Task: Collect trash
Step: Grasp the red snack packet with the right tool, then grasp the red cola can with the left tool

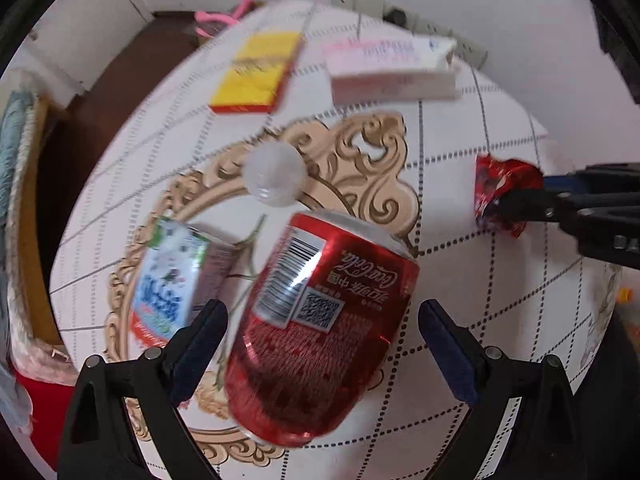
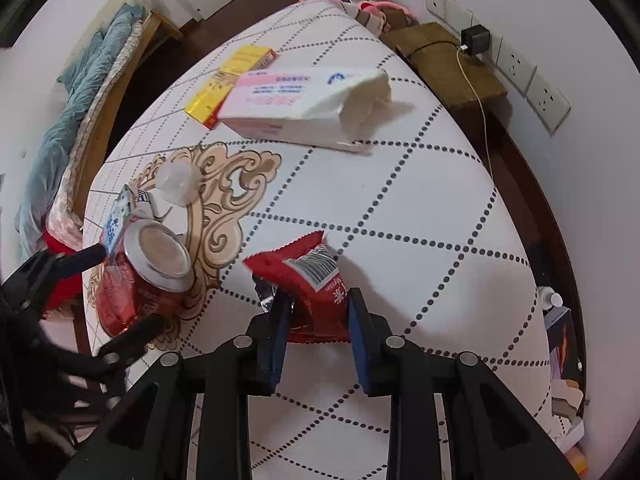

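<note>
- My right claw [image 2: 318, 312] points steeply down at the table [image 2: 400, 208] and is clamped on a red snack wrapper [image 2: 316, 280]; both blue pads [image 2: 280, 332] press its crumpled lower end.
- The wrapper's upper end, with a barcode, fans out beyond the fingertips and lies on the white dotted tablecloth, near the table's right-hand part in my left camera's view [image 1: 496, 188].
- My left claw [image 1: 324, 344] also points nearly straight down, its jaws spread wide on either side of a red cola can [image 1: 320, 320]. The pads [image 1: 200, 344] stand clear of the can; nothing is gripped.
- The can lies on its side on the gold scroll pattern [image 1: 360, 152] printed on the cloth, its silver end showing in the right camera [image 2: 158, 256].
- Just beside the can, on its left in my left camera's view, lies a small blue-and-white carton [image 1: 168, 280]; whether they touch I cannot tell.
- Beyond the can sits a clear plastic lid or cup [image 1: 274, 178], apart from it.
- Toward the far edge lie a yellow box [image 1: 256, 74] and a pink-and-white tissue pack [image 2: 304, 104]; in the right camera the pack overlaps the box.
- Behind the table, wall sockets [image 2: 520, 68] with a black charger [image 2: 474, 40] plugged in.
</note>
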### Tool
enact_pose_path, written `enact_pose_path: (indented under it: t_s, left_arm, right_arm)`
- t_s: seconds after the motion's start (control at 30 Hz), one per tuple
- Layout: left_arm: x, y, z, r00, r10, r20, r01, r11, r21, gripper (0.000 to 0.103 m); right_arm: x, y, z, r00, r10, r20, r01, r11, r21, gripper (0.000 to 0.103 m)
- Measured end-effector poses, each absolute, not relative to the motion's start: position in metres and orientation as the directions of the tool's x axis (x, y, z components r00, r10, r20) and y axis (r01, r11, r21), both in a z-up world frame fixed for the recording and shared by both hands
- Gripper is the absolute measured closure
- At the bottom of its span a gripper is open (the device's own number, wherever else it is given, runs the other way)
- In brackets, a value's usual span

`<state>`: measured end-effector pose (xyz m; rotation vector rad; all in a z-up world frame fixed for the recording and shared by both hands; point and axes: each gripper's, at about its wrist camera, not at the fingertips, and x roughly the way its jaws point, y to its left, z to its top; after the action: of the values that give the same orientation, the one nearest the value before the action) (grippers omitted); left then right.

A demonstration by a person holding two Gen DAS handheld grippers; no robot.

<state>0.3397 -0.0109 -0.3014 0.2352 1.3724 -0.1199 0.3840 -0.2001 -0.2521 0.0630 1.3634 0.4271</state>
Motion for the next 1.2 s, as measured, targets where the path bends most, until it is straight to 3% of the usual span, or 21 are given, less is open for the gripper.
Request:
enact_pose_path:
  t_s: [0.07, 0.27, 0.33, 0.4, 0.63, 0.67, 0.7, 0.8, 0.93, 1.2]
  left_arm:
    - [0.34, -0.009, -0.303, 0.203, 0.041, -0.978, 0.195, 0.977, 0.081, 0.016]
    - [0.328, 0.013, -0.299, 0.216, -0.009, -0.976, -0.085, 0.996, -0.028, 0.016]
    - [0.322, 0.022, -0.301, 0.216, -0.02, -0.976, -0.192, 0.979, -0.063, 0.016]
    - [0.314, 0.028, -0.301, 0.246, -0.027, -0.969, -0.252, 0.963, -0.091, 0.016]
    - [0.31, 0.03, -0.314, 0.263, -0.012, -0.965, -0.236, 0.969, -0.077, 0.016]
    - [0.309, 0.028, -0.316, 0.261, 0.013, -0.965, -0.235, 0.971, -0.051, 0.017]
    - [0.309, 0.027, -0.316, 0.269, 0.019, -0.963, -0.236, 0.971, -0.046, 0.025]
    - [0.303, 0.021, -0.312, 0.289, 0.04, -0.957, -0.25, 0.968, -0.035, 0.025]
    - [0.278, 0.022, -0.291, 0.331, 0.106, -0.937, -0.29, 0.957, 0.006, 0.025]
    - [0.22, 0.032, -0.231, 0.428, 0.208, -0.88, -0.402, 0.915, 0.021, 0.025]
  right_arm:
    - [0.384, -0.2, -0.253, 0.136, 0.331, -0.934, -0.265, 0.92, 0.288, 0.073]
    - [0.384, -0.195, -0.252, 0.137, 0.334, -0.933, -0.28, 0.916, 0.287, 0.071]
    - [0.385, -0.194, -0.252, 0.133, 0.334, -0.933, -0.272, 0.918, 0.289, 0.062]
    - [0.387, -0.194, -0.252, 0.132, 0.34, -0.931, -0.264, 0.917, 0.298, 0.059]
    - [0.39, -0.183, -0.251, 0.174, 0.303, -0.937, -0.268, 0.93, 0.251, 0.058]
    - [0.39, -0.183, -0.251, 0.179, 0.301, -0.937, -0.263, 0.932, 0.249, 0.058]
    - [0.39, -0.182, -0.251, 0.186, 0.296, -0.937, -0.26, 0.934, 0.243, 0.058]
    - [0.388, -0.179, -0.25, 0.202, 0.271, -0.941, -0.272, 0.939, 0.212, 0.061]
    - [0.384, -0.178, -0.249, 0.22, 0.252, -0.942, -0.296, 0.938, 0.181, 0.072]
    - [0.356, -0.174, -0.226, 0.248, 0.301, -0.921, -0.367, 0.909, 0.199, 0.073]
